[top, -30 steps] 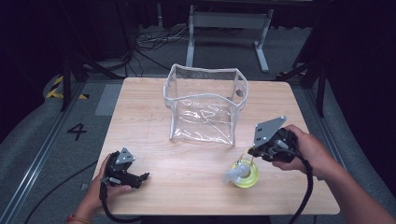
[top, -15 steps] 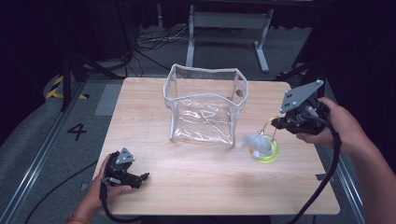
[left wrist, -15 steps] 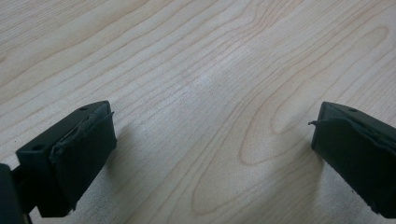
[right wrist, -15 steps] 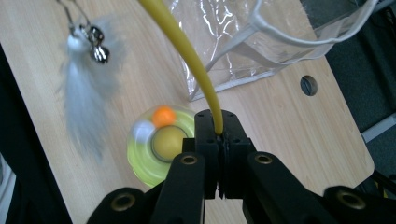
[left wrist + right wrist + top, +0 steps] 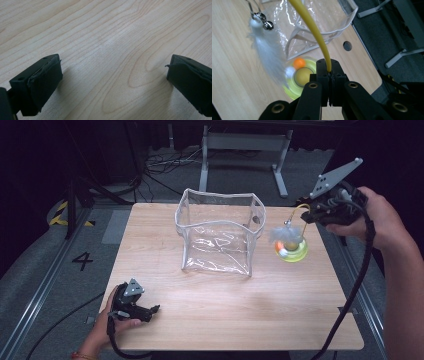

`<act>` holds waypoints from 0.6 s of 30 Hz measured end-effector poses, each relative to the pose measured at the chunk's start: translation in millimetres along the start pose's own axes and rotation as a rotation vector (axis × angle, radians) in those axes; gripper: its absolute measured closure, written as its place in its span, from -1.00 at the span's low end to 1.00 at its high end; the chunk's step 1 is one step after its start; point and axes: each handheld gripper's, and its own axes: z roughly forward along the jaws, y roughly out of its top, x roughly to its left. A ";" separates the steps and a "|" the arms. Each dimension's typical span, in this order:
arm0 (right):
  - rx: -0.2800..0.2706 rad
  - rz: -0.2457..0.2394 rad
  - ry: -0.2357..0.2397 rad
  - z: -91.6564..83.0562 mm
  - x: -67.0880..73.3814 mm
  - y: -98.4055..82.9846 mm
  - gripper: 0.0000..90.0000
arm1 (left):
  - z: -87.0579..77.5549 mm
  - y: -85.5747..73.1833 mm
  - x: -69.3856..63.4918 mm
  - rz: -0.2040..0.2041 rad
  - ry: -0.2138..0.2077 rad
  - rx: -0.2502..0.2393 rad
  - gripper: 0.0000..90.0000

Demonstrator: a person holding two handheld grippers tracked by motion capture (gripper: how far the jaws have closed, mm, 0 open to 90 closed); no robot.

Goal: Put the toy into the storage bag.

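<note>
Item: cat toy (image 5: pixel 291 246), yellow-green base with balls, white feather (image 5: pixel 268 53) and bell on a yellow wand (image 5: pixel 317 35). Position: hanging above the table (image 5: pixel 240 320), just right of the clear pouch (image 5: pixel 218 234).

Right tongs (image 5: pixel 306 215): clamped tight on the wand, nothing else between them. Left tongs (image 5: pixel 152 309): spread wide, empty, resting low at the table's near-left corner.

Handling advice: carry level over the pouch's open top (its rim sags), let the swinging feather settle, then lower the base inside before letting go.
</note>
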 end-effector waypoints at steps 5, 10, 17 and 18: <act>0.009 -0.006 -0.024 -6.7 -15.8 17.9 0.97 | 0.0 0.0 0.0 0.000 0.000 0.000 -0.99; -0.004 0.002 -0.023 -14.0 -32.8 38.3 0.97 | 0.1 0.0 0.1 0.001 0.002 -0.002 -0.99; -0.022 -0.010 -0.038 -20.9 -44.8 63.8 0.97 | 0.0 0.0 0.0 0.000 0.002 -0.003 -0.99; -0.026 -0.011 -0.044 -21.6 -45.9 67.9 0.97 | 0.0 0.0 0.0 0.000 0.002 -0.002 -0.99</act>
